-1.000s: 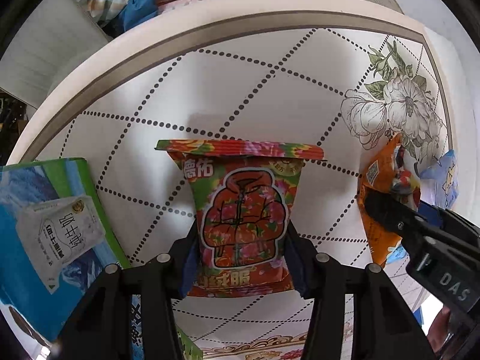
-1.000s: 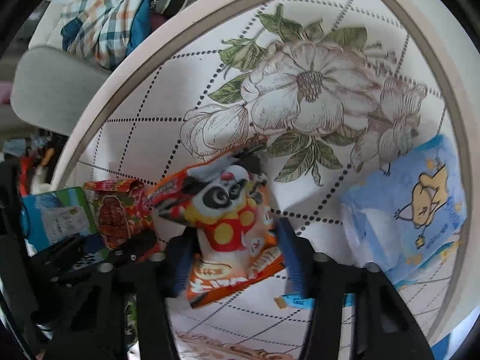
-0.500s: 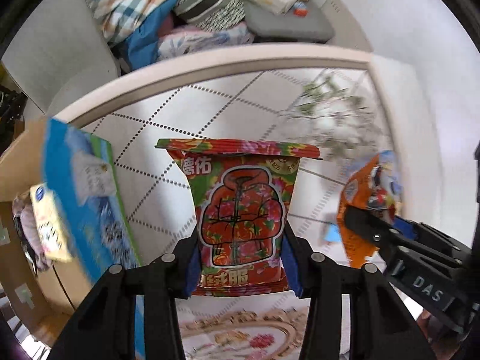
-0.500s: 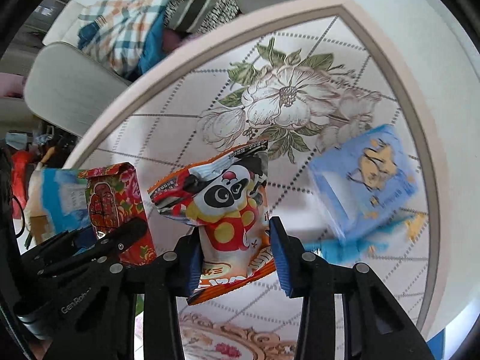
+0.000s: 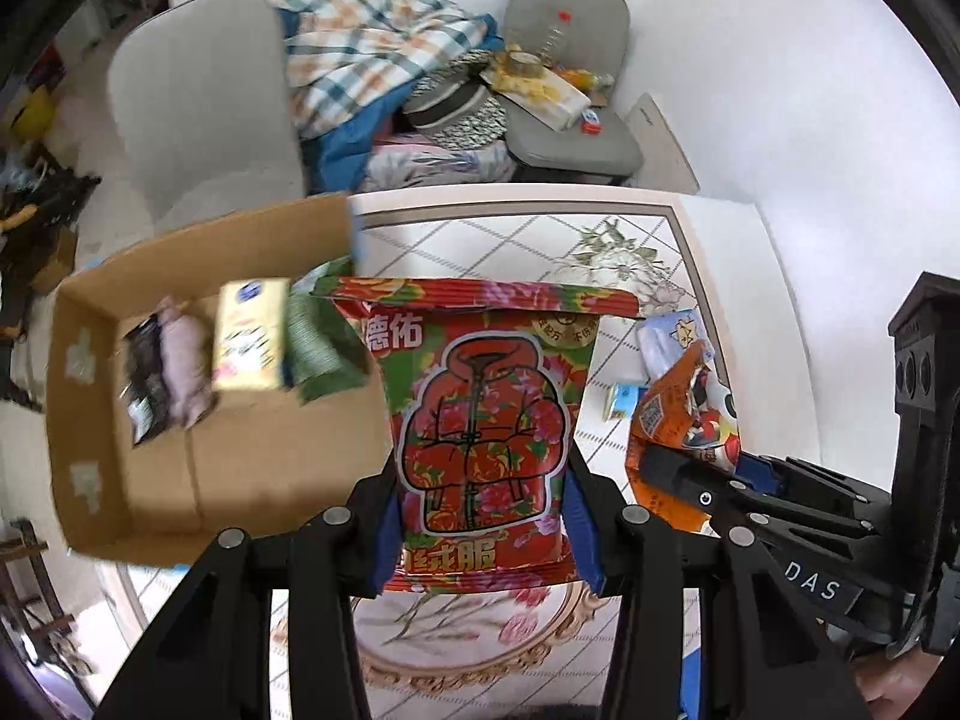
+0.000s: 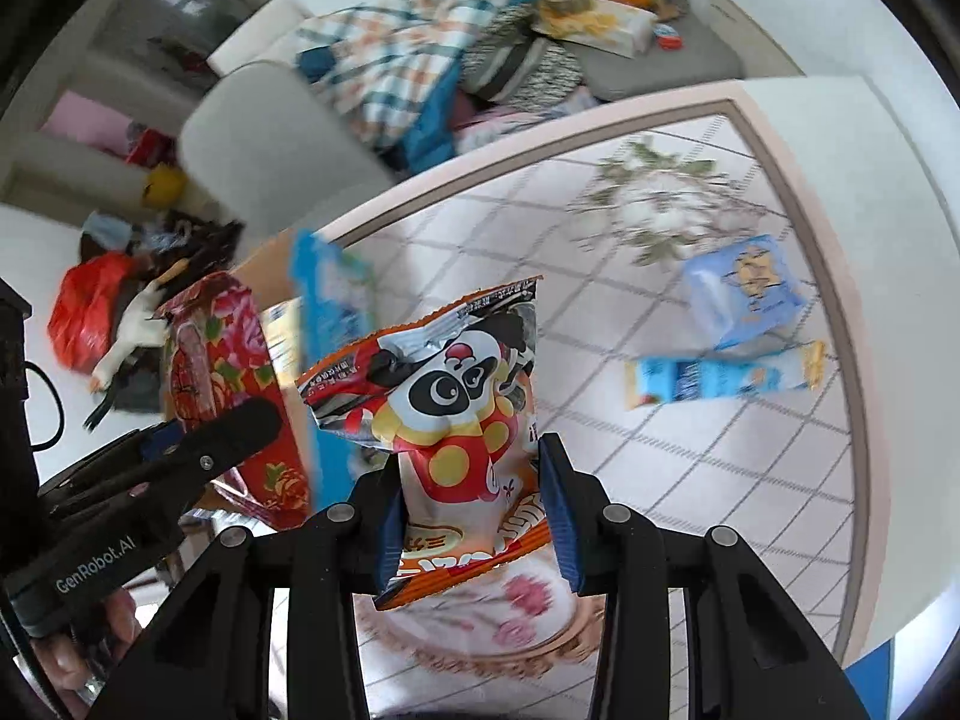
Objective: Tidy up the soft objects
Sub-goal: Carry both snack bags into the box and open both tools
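L grip (image 5: pixel 480 516) clamps my floral pack (image 5: pixel 480 420) low, above table nr box (image 5: pixel 198 420) | R grip (image 6: pixel 474 510) pinches panda pack (image 6: pixel 444 408) by bottom edge, airborne | risk: slick foil slips out, or packs collide w/ box rim

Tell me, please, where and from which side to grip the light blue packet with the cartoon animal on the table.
Take the light blue packet across its narrower width, coming from above. It lies flat, apart from the blue snack bar, so its side edges look free.
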Available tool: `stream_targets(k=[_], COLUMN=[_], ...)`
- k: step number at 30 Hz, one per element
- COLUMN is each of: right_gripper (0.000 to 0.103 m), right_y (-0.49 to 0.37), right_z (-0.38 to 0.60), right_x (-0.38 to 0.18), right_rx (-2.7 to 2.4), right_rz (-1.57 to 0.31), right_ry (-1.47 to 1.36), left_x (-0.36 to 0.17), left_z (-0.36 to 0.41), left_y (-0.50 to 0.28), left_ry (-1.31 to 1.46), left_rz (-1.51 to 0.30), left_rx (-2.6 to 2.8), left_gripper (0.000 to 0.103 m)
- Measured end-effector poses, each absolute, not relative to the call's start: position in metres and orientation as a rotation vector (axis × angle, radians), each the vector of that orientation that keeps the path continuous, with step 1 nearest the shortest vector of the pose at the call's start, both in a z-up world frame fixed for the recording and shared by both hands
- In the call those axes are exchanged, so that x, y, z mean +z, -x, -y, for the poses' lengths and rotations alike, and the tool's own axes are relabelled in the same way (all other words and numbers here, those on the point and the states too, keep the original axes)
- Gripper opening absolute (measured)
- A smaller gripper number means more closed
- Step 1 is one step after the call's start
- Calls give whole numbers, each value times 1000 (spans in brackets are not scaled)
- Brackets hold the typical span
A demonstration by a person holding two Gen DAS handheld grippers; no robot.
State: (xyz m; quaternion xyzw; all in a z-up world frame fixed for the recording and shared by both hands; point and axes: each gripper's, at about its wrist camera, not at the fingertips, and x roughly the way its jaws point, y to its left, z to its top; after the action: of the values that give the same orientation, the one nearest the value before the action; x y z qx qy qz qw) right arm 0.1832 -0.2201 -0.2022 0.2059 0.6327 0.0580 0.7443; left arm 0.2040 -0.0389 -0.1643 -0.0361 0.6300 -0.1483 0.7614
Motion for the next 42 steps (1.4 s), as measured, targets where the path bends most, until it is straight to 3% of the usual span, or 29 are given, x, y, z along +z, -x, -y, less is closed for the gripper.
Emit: stream_targets(k=[11,20,28,42], right_gripper=[42,42,42,46], right_y=[-179,-208,-218,-226], right_z=[101,33,4,0], right_x=[-175,-211,-250,-259], right_rx=[292,247,191,106], right_rz=[-1382,-1445,-1501,-1516], right_ry=[-382,-314,-258,-201], left_x=[-168,-222,-258,-268], left_z=[-73,-123,-137,-136], left_y=[-190,-218,-228,-233], left_ry=[158,196,194,164], left_rz=[-1380,-1486,-1566,-1633], left_rx=[-173,-128,-116,-135], left_gripper=[42,42,42,45])
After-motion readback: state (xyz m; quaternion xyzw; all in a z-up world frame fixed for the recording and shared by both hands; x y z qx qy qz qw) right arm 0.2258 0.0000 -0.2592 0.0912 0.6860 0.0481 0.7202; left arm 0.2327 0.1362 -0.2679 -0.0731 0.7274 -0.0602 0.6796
